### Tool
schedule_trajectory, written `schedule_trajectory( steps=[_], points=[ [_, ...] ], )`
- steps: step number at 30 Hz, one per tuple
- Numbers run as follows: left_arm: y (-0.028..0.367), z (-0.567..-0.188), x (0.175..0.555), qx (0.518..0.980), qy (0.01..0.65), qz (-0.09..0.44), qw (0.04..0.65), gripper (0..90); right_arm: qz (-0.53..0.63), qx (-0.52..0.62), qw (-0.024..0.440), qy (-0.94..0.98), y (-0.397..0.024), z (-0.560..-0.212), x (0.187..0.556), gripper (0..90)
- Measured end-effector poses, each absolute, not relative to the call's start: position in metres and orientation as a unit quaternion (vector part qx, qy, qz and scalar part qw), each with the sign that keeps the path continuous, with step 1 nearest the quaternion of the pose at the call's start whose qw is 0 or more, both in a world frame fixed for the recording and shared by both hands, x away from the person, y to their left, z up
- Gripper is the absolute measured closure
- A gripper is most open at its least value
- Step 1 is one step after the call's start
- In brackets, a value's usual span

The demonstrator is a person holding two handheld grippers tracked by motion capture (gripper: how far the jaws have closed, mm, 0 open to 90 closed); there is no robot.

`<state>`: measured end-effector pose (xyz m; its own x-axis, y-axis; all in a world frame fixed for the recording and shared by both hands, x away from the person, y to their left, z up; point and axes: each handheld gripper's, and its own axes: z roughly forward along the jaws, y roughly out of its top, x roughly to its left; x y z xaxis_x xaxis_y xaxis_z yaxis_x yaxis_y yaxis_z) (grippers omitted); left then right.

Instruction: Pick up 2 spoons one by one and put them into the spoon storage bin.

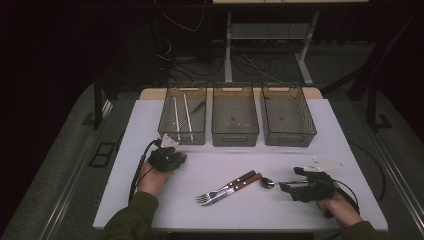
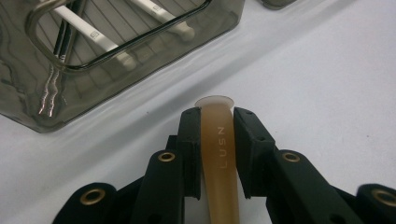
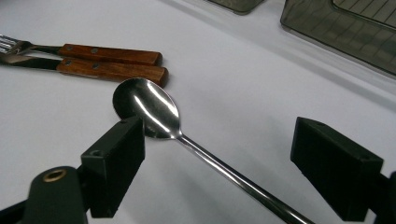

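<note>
My left gripper (image 1: 167, 158) rests on the white table (image 1: 330, 140) just in front of the left grey bin (image 1: 183, 137). In the left gripper view it (image 2: 215, 122) is shut on a tan, slightly see-through handle (image 2: 219, 158) with raised letters, which sticks out past the fingertips. My right gripper (image 1: 286, 187) sits at the front right, open and wide. A steel spoon (image 3: 147, 108) lies on the table between its jaws, touching neither pad, bowl pointing away. From above, the spoon (image 1: 268, 183) points left towards two wooden-handled utensils (image 1: 231, 187).
Three grey see-through bins stand in a row at the back; the middle bin (image 1: 235, 132) and right bin (image 1: 288, 134) look bare inside. White sticks (image 2: 95, 36) and dark thin ones lie in the left bin (image 2: 42, 100). The wooden handles (image 3: 112, 63) lie just beyond the spoon.
</note>
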<state>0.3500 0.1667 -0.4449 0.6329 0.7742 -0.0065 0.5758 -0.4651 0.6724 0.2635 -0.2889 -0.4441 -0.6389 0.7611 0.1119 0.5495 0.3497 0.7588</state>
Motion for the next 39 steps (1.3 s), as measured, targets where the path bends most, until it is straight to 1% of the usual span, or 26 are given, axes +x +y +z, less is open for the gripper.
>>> schedule_trajectory(
  steps=[17,24,39],
  points=[
    [0.173,-0.440,0.351,0.844,0.406,0.131,0.324,73.7,0.403,0.403,0.128,0.811,-0.288,-0.442,0.263,17.9],
    [0.176,-0.435,0.348,0.834,0.411,0.121,0.348,73.6,0.404,0.402,0.128,0.811,-0.288,-0.442,0.263,17.9],
    [0.167,-0.420,0.339,0.831,0.372,0.098,0.403,73.5,0.406,0.399,0.128,0.812,-0.288,-0.442,0.263,17.9]
  ],
)
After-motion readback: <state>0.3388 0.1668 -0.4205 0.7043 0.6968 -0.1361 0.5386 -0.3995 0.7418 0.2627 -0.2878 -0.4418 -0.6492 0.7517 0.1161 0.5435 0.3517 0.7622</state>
